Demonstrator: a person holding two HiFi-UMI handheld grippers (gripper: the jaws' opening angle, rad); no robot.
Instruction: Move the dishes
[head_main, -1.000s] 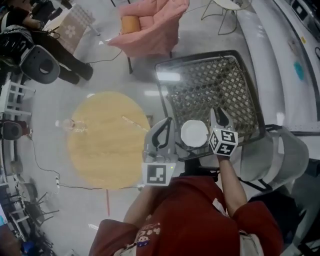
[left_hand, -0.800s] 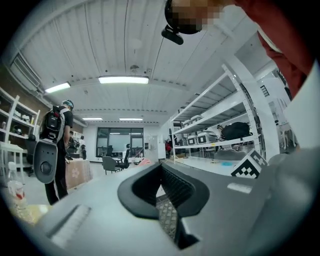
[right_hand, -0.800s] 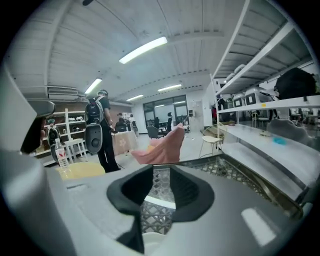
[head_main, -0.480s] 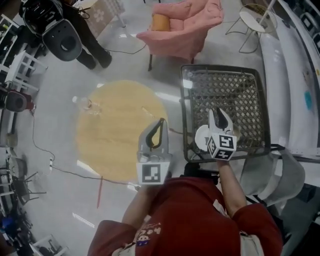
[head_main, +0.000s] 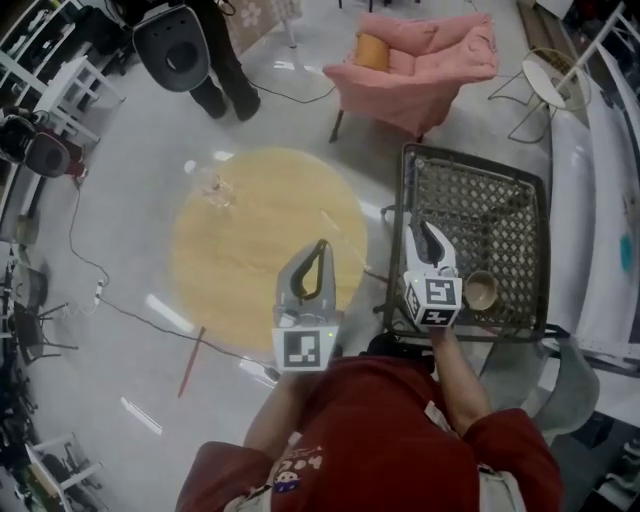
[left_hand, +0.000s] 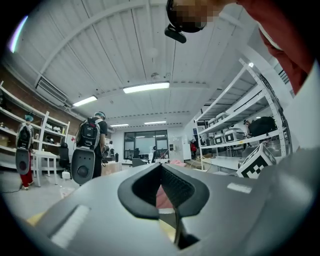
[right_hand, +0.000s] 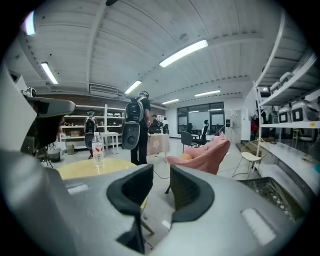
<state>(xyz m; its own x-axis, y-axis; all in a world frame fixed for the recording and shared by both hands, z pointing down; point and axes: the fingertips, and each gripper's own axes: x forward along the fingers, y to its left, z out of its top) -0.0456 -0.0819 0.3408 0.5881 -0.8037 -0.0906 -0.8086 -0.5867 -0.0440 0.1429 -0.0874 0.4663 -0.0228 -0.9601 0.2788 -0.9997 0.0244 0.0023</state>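
While neither gripper carries a dish, the small tan round bowl (head_main: 480, 290) sits on the black metal mesh table (head_main: 478, 210), just beside the right gripper (head_main: 426, 240). The right jaws stand a little apart with nothing between them. The left gripper (head_main: 317, 258) hangs by the edge of the round yellow wooden table (head_main: 250, 255), jaws pressed together at the tips, empty. Only a clear plastic water bottle (head_main: 212, 186) stands there. Judging by this, no carry is under way. Whether the bowl is at its goal or awaits pickup, I cannot tell.

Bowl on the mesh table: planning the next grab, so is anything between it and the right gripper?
Nothing visible. The bowl sits beside the right gripper on the mesh table, only bare mesh between them.
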